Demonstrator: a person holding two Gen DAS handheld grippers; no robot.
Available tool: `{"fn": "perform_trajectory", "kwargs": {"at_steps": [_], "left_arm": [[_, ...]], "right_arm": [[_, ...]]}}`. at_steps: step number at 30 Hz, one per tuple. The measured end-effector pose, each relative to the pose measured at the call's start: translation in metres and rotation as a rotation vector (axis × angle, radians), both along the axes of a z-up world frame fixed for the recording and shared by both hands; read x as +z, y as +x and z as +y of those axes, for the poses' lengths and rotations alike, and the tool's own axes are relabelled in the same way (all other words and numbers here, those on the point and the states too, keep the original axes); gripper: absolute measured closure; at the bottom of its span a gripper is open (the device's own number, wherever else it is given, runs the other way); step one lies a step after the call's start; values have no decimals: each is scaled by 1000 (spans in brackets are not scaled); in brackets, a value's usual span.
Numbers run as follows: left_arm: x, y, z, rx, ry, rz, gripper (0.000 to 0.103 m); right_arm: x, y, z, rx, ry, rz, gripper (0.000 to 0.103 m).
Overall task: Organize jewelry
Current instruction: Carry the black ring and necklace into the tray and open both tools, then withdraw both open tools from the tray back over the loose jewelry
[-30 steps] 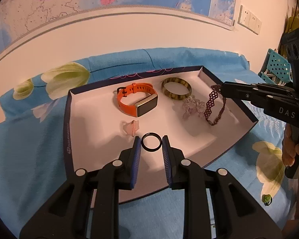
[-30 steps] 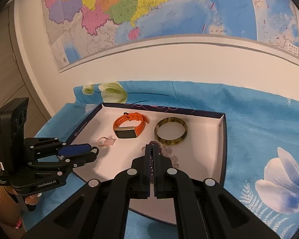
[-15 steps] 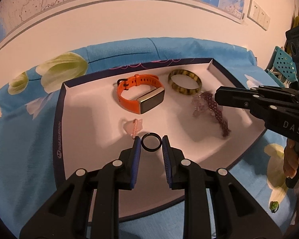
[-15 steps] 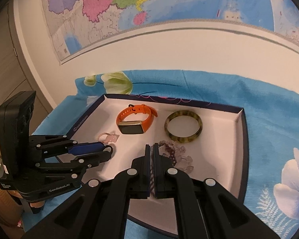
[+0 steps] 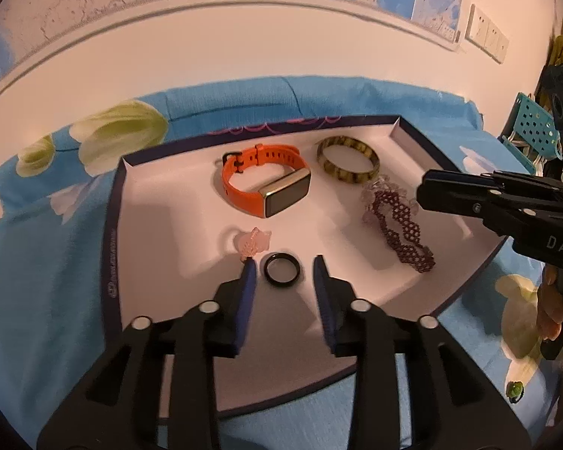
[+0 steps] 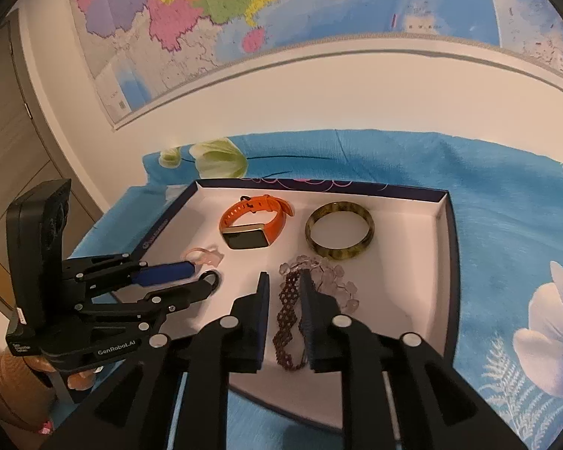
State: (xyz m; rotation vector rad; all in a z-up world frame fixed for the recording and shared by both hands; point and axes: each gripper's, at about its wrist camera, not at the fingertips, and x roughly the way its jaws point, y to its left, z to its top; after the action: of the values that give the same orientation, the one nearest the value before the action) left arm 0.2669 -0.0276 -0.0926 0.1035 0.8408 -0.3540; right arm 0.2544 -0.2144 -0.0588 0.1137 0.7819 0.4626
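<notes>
1. Both your grippers are open and holding nothing right now, so just lift them straight up and don't nudge anything on the way out.
2. The black ring (image 5: 282,268) sits flat on the tray (image 5: 110,225), between the left gripper (image 5: 283,268) fingers, touching neither as far as I can tell.
3. The lace bracelet (image 6: 289,313) lies between the right gripper (image 6: 284,281) fingers, its far end on the bead bracelet (image 6: 332,275).
4. Watch the pink ring (image 5: 252,242), it's just beside your left finger.
</notes>
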Motion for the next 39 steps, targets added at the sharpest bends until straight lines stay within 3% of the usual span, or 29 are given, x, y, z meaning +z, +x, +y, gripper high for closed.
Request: {"fn": "perform_trajectory", "kwargs": {"at_steps": [5, 8, 12, 24, 39], "left_arm": [[20, -21, 10, 14, -27, -64, 60], [31, -38, 15, 5, -40, -100, 55], [38, -67, 19, -27, -57, -122, 55], [16, -132, 4, -128, -36, -74, 55], [-1, -151, -7, -144, -47, -17, 54]], "right_arm": [[10, -21, -8, 8, 16, -22, 80], [13, -37, -11, 20, 20, -31, 70], [10, -57, -11, 45, 10, -20, 69], [-16, -110, -9, 71, 10, 37, 69], [-35, -149, -17, 46, 30, 90, 69]]}}
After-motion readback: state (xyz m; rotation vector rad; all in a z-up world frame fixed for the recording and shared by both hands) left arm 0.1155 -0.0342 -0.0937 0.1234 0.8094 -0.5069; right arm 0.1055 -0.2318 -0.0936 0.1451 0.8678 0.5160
